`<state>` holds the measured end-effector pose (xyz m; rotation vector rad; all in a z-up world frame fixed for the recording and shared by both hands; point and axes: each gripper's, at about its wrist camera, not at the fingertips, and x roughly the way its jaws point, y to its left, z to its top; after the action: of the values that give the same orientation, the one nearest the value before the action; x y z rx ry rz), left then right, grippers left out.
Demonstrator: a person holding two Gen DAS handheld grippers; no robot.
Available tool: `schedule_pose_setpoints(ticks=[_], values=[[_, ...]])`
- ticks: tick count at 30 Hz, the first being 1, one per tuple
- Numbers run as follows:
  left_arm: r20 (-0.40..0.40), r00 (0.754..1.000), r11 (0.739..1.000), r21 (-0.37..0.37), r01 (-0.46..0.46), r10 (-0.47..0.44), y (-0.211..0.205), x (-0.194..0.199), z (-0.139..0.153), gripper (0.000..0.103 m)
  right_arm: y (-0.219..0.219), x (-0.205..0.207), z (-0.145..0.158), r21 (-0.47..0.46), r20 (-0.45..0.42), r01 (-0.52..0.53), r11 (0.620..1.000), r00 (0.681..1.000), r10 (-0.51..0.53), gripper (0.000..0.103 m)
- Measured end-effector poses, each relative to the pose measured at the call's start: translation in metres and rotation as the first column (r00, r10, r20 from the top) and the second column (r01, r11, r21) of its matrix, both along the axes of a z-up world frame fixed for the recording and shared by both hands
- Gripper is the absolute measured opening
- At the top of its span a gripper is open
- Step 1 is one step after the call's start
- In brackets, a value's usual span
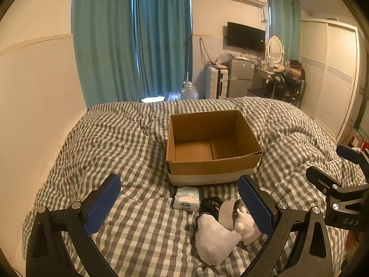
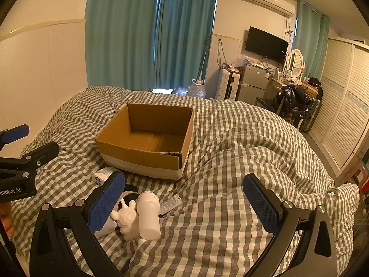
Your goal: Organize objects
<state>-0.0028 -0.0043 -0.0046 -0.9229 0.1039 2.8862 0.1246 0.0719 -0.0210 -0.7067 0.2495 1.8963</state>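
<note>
An open, empty cardboard box (image 1: 212, 161) stands on the checked bedcover; it also shows in the right wrist view (image 2: 140, 154). In front of it lie a tissue pack (image 1: 186, 199), a black cable (image 1: 211, 204), a white sock (image 1: 213, 237), a white figurine (image 2: 126, 219), a white bottle (image 2: 148, 215), a tape roll (image 2: 125, 196) and a small sachet (image 2: 169, 204). My left gripper (image 1: 180, 207) is open, low over the bed, with the pile by its right finger. My right gripper (image 2: 184, 205) is open, with the pile by its left finger. Both hold nothing.
The bed (image 1: 115, 138) meets a wall on the left. Rumpled cover folds (image 2: 265, 143) rise right of the box. Beyond the bed are teal curtains (image 1: 138, 41), a water jug (image 1: 189, 91), a small fridge (image 1: 241, 76) and a wardrobe (image 1: 329, 76).
</note>
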Motion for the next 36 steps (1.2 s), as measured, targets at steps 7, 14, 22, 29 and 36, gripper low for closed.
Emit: schedule_pose_setpoints(ticks=[7,14,22,29,36], values=[[0.003,1.0,1.0,0.002,0.02,-0.02,-0.0003,-0.0005,-0.0009,0.103,0.0004,-0.0011,-0.0012,-0.002,0.001,0.018,1.0,1.0,-0.018,0.103],[0.007,0.999,0.999,0.007,0.053,-0.053,0.0007,0.0007,-0.0028,0.103,-0.0002,-0.0017,-0.0014,-0.003,-0.001,0.028,1.0,1.0,-0.028,0.103],[0.025,0.986,0.986,0.019,0.163,-0.164,-0.0005,0.0005,-0.0056,0.103,-0.0007,-0.0037,-0.0064,-0.013,0.01,0.035,0.999,0.999,-0.035,0.103],[0.032,0.983,0.984,0.034,0.178,-0.179,-0.0026,0.0007,-0.0049,0.103,-0.003,-0.0044,-0.0048,-0.01,0.008,0.037,0.999,0.999,-0.037,0.103],[0.033,0.98,0.981,0.02,0.194,-0.194,-0.0005,0.0021,-0.0067,0.103,-0.0026,-0.0063,-0.007,-0.025,0.001,0.038,0.999,0.999,-0.038,0.103]])
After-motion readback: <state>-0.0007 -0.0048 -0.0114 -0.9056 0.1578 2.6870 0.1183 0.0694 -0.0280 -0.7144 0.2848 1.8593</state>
